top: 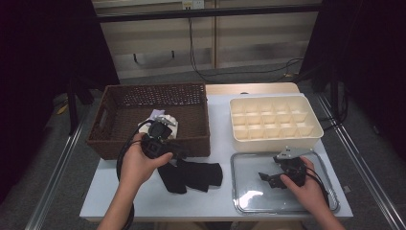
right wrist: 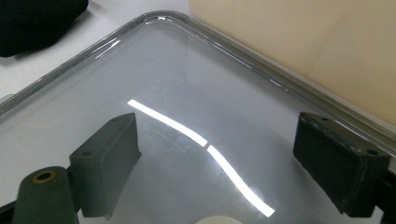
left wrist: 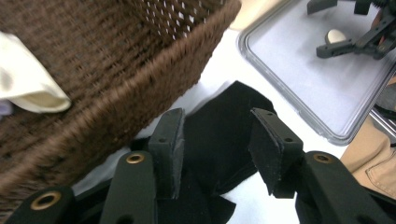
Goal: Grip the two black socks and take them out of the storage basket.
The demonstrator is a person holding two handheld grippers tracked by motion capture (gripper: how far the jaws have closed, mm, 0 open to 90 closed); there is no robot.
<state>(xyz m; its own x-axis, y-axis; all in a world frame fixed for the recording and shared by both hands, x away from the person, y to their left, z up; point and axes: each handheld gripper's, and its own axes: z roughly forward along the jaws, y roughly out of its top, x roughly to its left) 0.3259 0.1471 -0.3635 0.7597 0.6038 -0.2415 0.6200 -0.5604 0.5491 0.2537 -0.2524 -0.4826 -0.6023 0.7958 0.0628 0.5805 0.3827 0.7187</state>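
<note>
With its jaws apart over the black sock (left wrist: 219,135), the left claw (left wrist: 215,144) could snag the wicker basket (left wrist: 154,79) at nine o'clock.

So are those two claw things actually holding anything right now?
No. The left gripper is open over the black cloth, its pads not pressing on it. The right gripper is open over the clear tray, with nothing between its jaws.
</note>
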